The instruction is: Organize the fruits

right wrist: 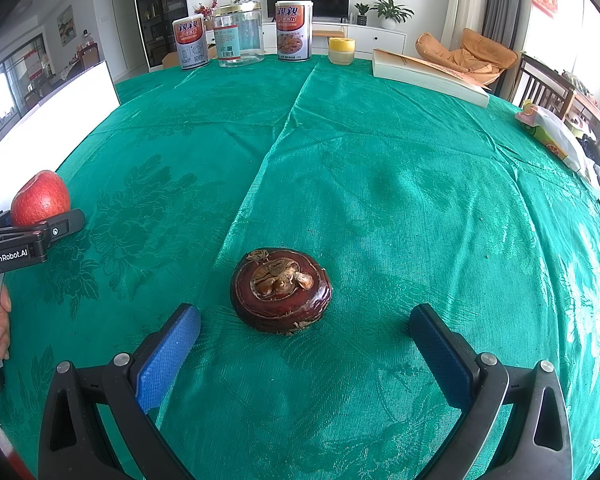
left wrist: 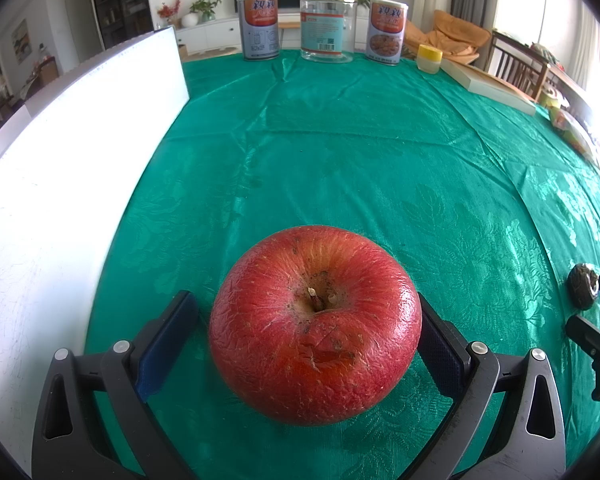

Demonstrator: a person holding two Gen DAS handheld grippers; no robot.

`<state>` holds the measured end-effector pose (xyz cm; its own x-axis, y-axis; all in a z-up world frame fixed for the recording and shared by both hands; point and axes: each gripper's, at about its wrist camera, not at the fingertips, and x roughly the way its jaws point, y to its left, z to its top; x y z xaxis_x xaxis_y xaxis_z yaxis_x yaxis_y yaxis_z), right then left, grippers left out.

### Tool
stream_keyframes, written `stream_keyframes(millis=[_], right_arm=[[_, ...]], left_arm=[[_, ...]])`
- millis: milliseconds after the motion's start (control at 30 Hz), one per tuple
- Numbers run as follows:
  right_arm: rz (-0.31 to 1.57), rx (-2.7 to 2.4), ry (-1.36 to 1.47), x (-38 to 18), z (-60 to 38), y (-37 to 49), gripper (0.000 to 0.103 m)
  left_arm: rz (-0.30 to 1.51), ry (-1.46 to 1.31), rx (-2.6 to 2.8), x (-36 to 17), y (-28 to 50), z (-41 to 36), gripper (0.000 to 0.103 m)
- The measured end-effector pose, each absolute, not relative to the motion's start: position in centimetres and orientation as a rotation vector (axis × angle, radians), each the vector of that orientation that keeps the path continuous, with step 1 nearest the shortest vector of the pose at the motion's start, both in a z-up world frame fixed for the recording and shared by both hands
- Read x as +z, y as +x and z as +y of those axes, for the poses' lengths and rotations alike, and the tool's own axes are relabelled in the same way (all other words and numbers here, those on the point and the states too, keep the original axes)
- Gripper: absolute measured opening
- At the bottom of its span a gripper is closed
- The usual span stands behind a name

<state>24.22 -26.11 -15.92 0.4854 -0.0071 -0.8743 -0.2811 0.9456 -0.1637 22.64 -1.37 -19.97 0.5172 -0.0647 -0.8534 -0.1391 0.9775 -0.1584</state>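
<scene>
A wrinkled red apple [left wrist: 316,324] sits stem up on the green tablecloth [left wrist: 340,152], between the fingers of my left gripper [left wrist: 304,308]. That gripper is open: its right pad [left wrist: 440,356] touches the apple, while a strip of cloth shows between the left pad [left wrist: 164,348] and the fruit. A dark brown water chestnut [right wrist: 281,290] lies on the cloth just ahead of my right gripper [right wrist: 304,312], which is open wide with nothing between its pads. The right wrist view shows the apple [right wrist: 40,198] and left gripper [right wrist: 56,226] at far left, a hand below.
A white board [left wrist: 80,168] stands along the left. At the far edge are two printed cans [left wrist: 259,26], a clear plastic jar [left wrist: 327,26] and a small yellow-lidded jar [left wrist: 429,57]. A flat box [left wrist: 488,84] and packets [right wrist: 556,136] lie at the right.
</scene>
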Motion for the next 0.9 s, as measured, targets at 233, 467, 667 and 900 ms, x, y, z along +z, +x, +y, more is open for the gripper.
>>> stream_keyframes(millis=[233, 467, 667, 900], right_arm=[[1.055, 0.17, -0.303, -15.9, -26.1, 24.2, 0.103], [1.055, 0.17, -0.303, -15.9, -26.1, 24.2, 0.103], [1.055, 0.17, -0.303, -15.9, -26.1, 24.2, 0.103], [1.241, 0.235, -0.246, -14.9, -26.3, 27.1, 0.1]], left_arm=[[1.117, -0.271, -0.212, -19.1, 22.9, -0.2, 0.101], [1.179, -0.424, -0.289, -18.1, 22.7, 2.0, 0.1], [1.187, -0.189, -0.201, -18.4, 23.5, -1.9, 0.078], [1.179, -0.205, -0.19, -17.9, 22.8, -1.6, 0.069]])
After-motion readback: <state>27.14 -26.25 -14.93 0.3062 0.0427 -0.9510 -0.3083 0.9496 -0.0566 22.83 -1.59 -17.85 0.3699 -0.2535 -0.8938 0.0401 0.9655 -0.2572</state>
